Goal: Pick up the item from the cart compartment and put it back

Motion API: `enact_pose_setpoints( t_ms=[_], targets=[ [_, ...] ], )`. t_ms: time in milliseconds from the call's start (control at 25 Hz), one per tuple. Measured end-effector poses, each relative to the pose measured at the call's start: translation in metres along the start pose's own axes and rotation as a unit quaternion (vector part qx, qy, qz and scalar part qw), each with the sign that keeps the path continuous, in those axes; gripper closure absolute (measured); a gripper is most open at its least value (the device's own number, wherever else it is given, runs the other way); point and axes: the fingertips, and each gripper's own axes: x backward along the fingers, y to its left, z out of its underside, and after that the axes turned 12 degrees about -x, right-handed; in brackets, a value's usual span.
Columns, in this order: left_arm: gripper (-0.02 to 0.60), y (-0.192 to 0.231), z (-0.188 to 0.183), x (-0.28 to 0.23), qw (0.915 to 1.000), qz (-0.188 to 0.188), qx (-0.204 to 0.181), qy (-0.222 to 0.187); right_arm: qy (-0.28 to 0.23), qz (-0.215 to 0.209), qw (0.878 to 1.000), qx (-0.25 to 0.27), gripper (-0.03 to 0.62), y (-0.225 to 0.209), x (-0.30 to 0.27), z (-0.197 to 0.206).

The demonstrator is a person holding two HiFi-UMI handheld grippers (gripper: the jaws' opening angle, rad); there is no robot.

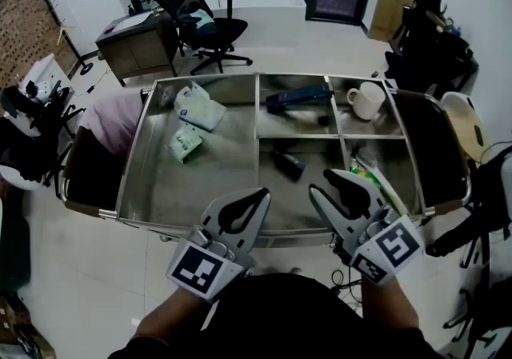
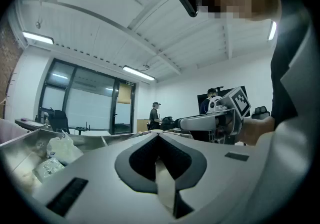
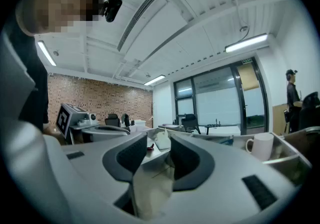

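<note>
Both grippers are level over the near rim of the steel cart (image 1: 130,169), and nothing is held. The left gripper (image 1: 262,193) has its jaws closed tip to tip and is empty. The right gripper (image 1: 321,182) has its jaws spread wide with only air between them.

I cannot tell which item is meant. There are two near candidates:
- A small dark bottle (image 1: 290,162) lies in the near middle compartment, just ahead of both tips.
- A green-and-white tube (image 1: 370,169) lies in the near right compartment, partly under my right jaws.

Risks, as I judge them:
- The bottle lies on its side on smooth steel, so a pinch off its middle could roll it or squirt it away.
- Coming down at a slant could knock a jaw on the dividers (image 1: 312,137) walling the small compartments.
- The tube sits close against the divider, which leaves little space for an outer jaw.
- Reaching deeper risks clipping the white mug (image 1: 366,99) or the dark blue box (image 1: 298,97) in the far compartments.

Room:
- The big left compartment is the roomiest, with a white pouch (image 1: 200,105) and a green packet (image 1: 186,142) toward its far end.
- There is open air above the cart.
- The near rim sits directly beneath both grippers.
</note>
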Motion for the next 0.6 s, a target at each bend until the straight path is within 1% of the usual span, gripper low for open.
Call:
enact_pose_setpoints(
  t_ms=[160,600],
  targets=[
    [0.581,0.003,-0.001,0.0,1.0,-0.001,0.0,0.0,0.025,0.003,1.0,0.013,0.422,0.0,-0.006,-0.001],
    [0.581,0.014,0.005,-0.006,1.0,-0.004,0.004,0.001,0.046,0.001,0.998,0.051,0.422,-0.008,-0.044,-0.015]
  ],
)
